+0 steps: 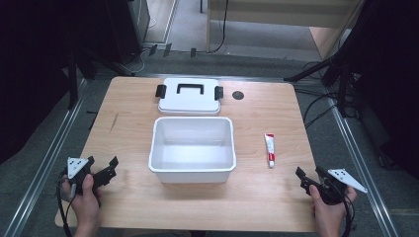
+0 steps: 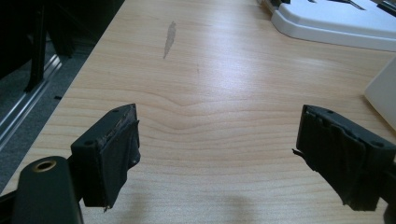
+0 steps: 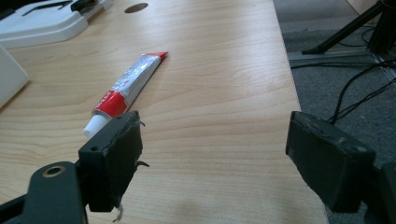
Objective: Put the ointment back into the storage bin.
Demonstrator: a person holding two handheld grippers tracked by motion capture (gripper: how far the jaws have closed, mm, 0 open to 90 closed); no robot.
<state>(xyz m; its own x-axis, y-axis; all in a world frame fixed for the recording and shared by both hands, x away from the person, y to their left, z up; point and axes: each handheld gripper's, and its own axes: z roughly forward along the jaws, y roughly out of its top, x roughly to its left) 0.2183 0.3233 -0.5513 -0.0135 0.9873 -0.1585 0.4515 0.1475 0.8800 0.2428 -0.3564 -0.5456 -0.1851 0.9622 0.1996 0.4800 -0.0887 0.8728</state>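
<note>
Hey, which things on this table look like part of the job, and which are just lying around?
Part of the job:
- toothpaste tube, nearest the right gripper
- open white bin
- lid behind it
- left gripper, open and empty

Just lying about:
- cables on the floor
- round hole in the table

tube (image 1: 269,149): red and white, white cap
pose: flat, cap toward the person
place: on the bench, right of the bin (image 1: 192,149), apart from it
</note>
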